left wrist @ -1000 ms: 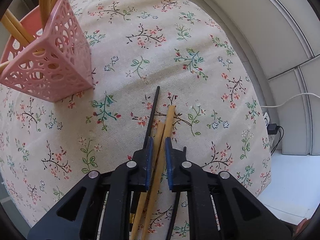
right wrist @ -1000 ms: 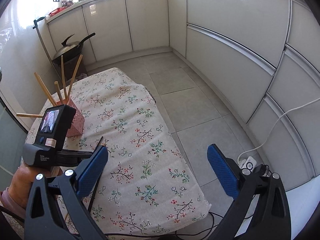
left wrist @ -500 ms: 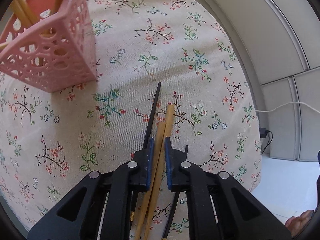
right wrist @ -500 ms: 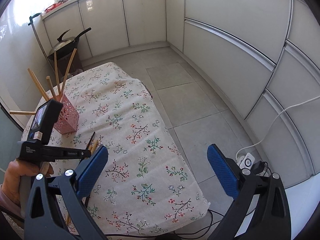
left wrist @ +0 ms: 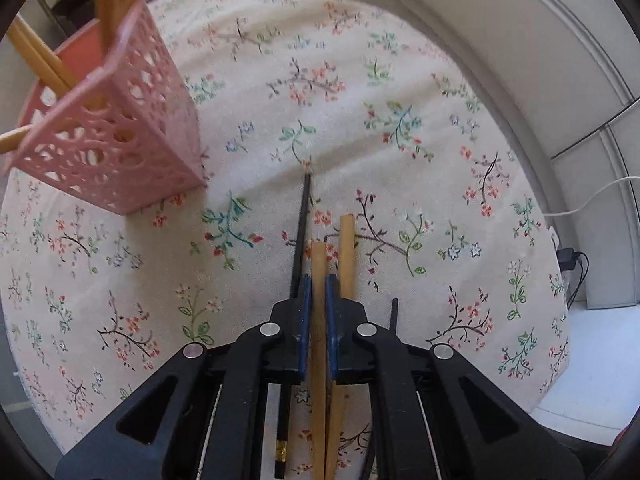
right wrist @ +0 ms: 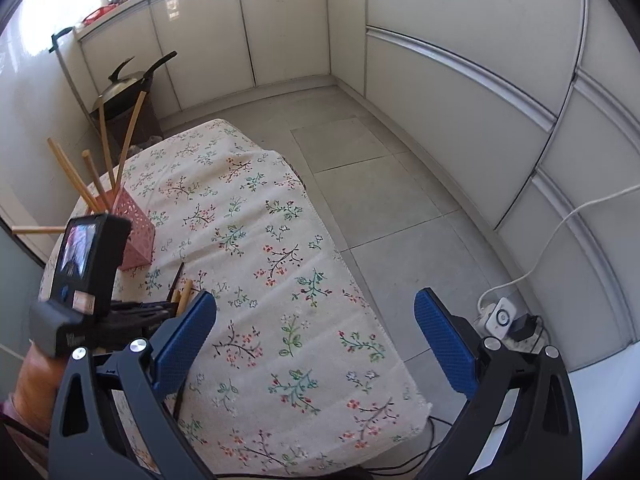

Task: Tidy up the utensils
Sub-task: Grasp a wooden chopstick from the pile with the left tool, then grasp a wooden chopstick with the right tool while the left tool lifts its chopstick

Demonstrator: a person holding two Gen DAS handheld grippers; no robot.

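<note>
My left gripper [left wrist: 316, 280] is shut on a wooden chopstick [left wrist: 318, 260] and holds it low over the floral tablecloth [left wrist: 400, 128]. A second wooden chopstick [left wrist: 347, 248] and a black chopstick [left wrist: 302, 224] lie beside it on the cloth. A pink lattice holder [left wrist: 116, 140] with several wooden chopsticks stands to the upper left. In the right wrist view my right gripper [right wrist: 316, 340] is open and empty above the table's near end; the left gripper [right wrist: 132, 312] and the holder [right wrist: 134, 228] show at left.
Another black chopstick tip [left wrist: 395, 314] lies right of my left fingers. A wok [right wrist: 128, 84] stands on a stand beyond the table. A power strip [right wrist: 500, 316] with cables lies on the tiled floor at right. Cabinets line the walls.
The left gripper stayed shut on the wooden chopstick and lifted one of the pair slightly; the view tilted so the holder sits higher. The right gripper stayed open, drifting a little.
</note>
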